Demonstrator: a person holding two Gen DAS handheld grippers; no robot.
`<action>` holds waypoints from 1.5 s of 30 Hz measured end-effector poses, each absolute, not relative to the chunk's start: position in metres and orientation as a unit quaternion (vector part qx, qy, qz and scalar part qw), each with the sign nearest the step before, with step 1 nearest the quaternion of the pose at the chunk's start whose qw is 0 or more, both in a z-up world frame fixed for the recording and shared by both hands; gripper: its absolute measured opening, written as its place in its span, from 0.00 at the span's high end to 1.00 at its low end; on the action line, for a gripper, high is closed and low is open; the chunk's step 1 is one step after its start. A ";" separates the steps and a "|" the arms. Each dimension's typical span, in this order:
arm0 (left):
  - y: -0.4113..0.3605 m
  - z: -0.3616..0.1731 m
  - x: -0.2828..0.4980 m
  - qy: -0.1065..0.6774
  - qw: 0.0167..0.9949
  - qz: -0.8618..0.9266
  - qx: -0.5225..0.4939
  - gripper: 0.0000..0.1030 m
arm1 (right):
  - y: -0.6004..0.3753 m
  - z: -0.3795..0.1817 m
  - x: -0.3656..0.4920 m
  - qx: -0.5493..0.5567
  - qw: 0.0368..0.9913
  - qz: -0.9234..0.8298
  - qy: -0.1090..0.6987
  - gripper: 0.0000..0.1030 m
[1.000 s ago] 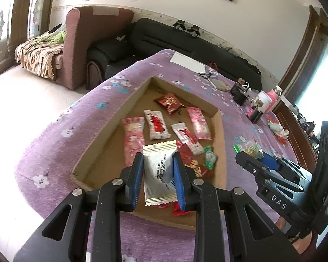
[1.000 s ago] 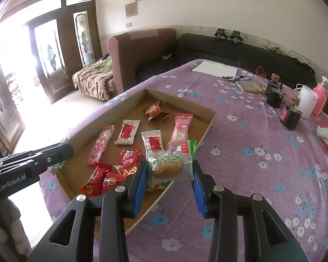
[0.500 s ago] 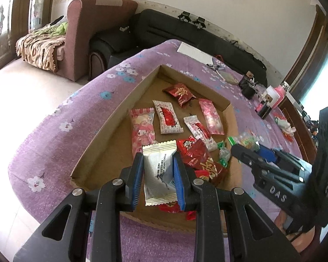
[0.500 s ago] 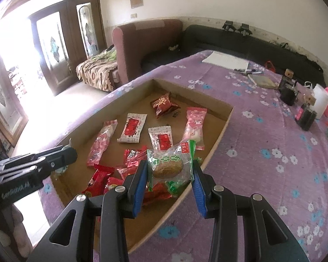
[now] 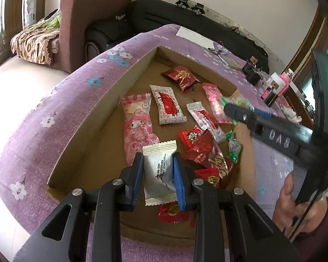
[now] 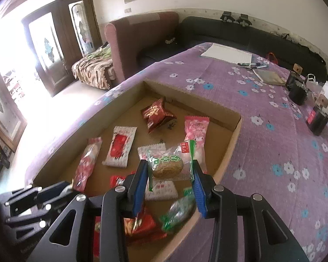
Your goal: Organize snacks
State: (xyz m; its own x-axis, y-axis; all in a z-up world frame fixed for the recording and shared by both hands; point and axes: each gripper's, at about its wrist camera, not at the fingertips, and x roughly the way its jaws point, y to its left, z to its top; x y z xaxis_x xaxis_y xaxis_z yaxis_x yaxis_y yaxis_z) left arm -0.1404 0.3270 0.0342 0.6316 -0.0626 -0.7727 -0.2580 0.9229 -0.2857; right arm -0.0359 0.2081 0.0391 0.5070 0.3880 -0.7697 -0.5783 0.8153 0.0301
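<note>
The left gripper pinches a white foil snack packet upright between its blue pads, held over the near end of the cardboard tray. The right gripper clamps a clear green-trimmed biscuit packet, hanging above the tray's right wall. Only the left wrist view shows the person's hand on the right tool, whose blurred arm crosses the frame; only the right wrist view shows the glazed wooden doors with daylight flooding in, and the left tool low at its left edge. The tray sits on a purple cloth with flowers, which also carries a sheet of white paper, pens, a notebook and small dark containers at its far side. Behind stand a maroon armchair and a black sofa. Inside the tray lie a pink cartoon-rabbit packet, a dark red packet, white-and-red sachets, another pink packet, and a heap of red wrappers with green sweets near the front.
</note>
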 end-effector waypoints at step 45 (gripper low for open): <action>0.320 0.045 -0.142 0.415 0.886 0.061 -0.196 0.39 | 0.245 0.033 0.020 -0.121 0.849 0.286 0.428 0.47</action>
